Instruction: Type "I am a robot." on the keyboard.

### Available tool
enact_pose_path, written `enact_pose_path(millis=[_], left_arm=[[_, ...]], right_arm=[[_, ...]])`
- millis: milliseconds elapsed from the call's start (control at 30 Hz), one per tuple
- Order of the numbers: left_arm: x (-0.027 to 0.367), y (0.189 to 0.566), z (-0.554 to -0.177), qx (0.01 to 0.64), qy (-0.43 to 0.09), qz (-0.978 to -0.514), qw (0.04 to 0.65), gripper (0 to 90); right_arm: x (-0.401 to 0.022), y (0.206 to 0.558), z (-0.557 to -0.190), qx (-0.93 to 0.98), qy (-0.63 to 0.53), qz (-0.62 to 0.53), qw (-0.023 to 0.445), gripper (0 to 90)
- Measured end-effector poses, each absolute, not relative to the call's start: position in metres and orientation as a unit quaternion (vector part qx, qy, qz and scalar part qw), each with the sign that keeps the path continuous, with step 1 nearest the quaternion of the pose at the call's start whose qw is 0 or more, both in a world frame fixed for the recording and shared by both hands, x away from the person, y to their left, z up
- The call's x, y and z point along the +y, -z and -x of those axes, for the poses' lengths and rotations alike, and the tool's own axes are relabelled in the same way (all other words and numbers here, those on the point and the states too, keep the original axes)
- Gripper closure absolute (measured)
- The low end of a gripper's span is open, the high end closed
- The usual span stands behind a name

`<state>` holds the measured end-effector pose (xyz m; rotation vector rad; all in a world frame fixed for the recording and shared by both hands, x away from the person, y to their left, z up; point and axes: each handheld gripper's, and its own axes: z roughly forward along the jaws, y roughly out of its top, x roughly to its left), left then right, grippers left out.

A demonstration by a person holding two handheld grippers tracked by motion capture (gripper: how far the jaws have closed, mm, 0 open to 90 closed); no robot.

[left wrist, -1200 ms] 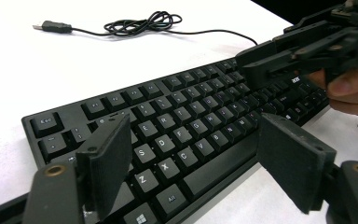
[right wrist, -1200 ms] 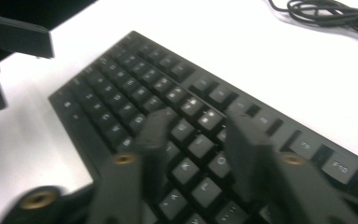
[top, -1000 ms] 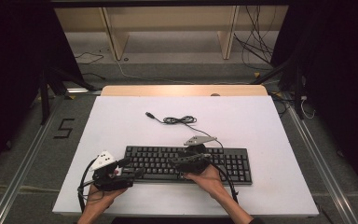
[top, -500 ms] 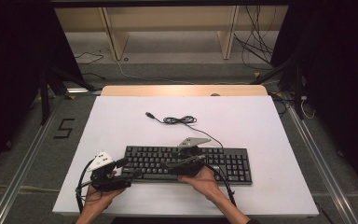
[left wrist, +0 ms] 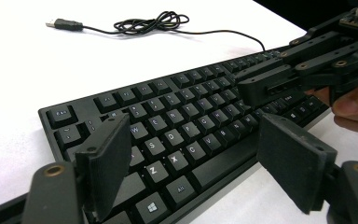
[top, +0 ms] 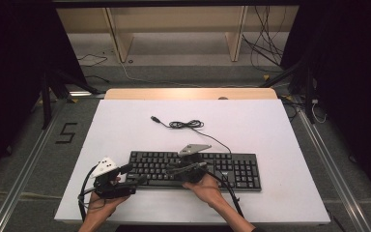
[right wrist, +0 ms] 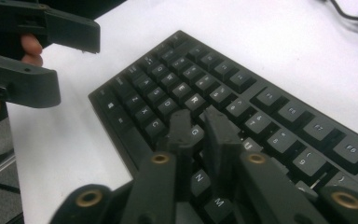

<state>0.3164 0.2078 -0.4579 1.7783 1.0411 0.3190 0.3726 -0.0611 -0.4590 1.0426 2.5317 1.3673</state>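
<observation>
Now the right gripper [right wrist: 200, 123] hovers over the black keyboard [top: 232, 169], its jaws just drawn nearly together on nothing, while the left gripper [left wrist: 196, 158] gapes wide by its left end.

overhead forward-down, claw views near, sharing keyboard [top: 193, 169]

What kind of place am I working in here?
Probably a lab or recording bay, not an office: a white table with a keyboard whose cable lies unplugged, black curtains on both sides, and loose wires on the floor behind.
</observation>
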Motion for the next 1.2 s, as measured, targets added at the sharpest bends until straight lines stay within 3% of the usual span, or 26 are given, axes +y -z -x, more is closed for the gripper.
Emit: enact_pose_path(millis=[233, 1200], left_arm=[[0.207, 0.458, -0.316, 0.431, -0.132, -0.737, 0.504, 25.8], [0.207, 0.459, -0.316, 0.43, -0.133, -0.737, 0.504, 25.8]], right_arm=[[-0.053, 0.466, -0.373, 0.837, -0.429, -0.339, 0.037, 90.0], [-0.041, 0.483, -0.37, 0.853, -0.401, -0.332, 0.037, 90.0]])
